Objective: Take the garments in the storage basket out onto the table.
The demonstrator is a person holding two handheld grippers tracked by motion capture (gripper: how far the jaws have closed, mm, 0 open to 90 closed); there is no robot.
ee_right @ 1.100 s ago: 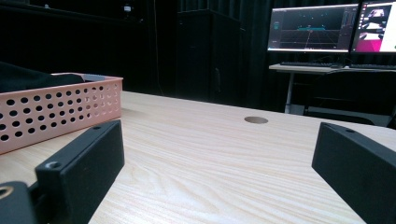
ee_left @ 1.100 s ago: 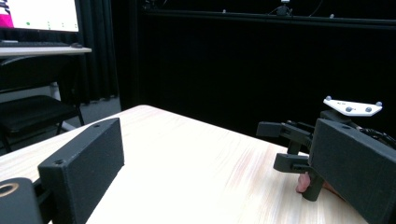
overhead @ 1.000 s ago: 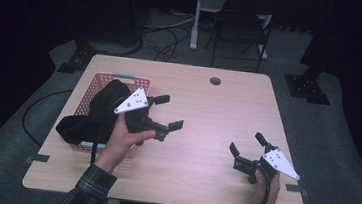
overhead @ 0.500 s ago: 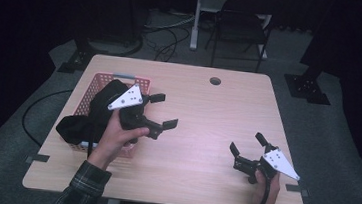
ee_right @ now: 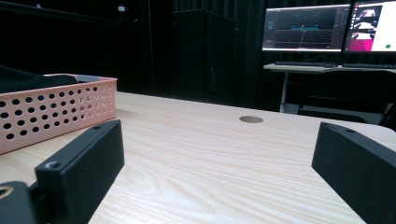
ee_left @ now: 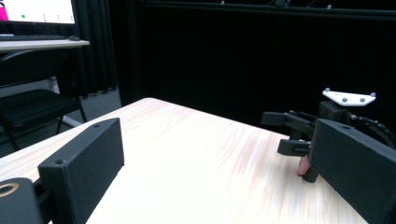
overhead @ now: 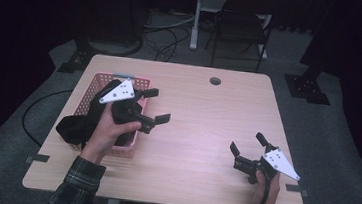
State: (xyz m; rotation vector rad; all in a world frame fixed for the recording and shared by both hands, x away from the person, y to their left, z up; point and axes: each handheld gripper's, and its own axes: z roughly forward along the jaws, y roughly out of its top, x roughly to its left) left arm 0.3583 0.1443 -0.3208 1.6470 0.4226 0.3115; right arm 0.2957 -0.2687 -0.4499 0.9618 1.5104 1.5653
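My left gripper [overhead: 152,112] hangs with jaws wide apart and empty, just past the pink perforated basket [overhead: 95,89] at 9 o'clock on the desk [overhead: 203,114]. The basket holds a black cloth [overhead: 73,127] that spills over its near-left rim. My right gripper [overhead: 245,151] is also spread, holding nothing, resting at 4 o'clock. Judgement: turn left back toward 9, drop onto a raised fold, pinch deep.
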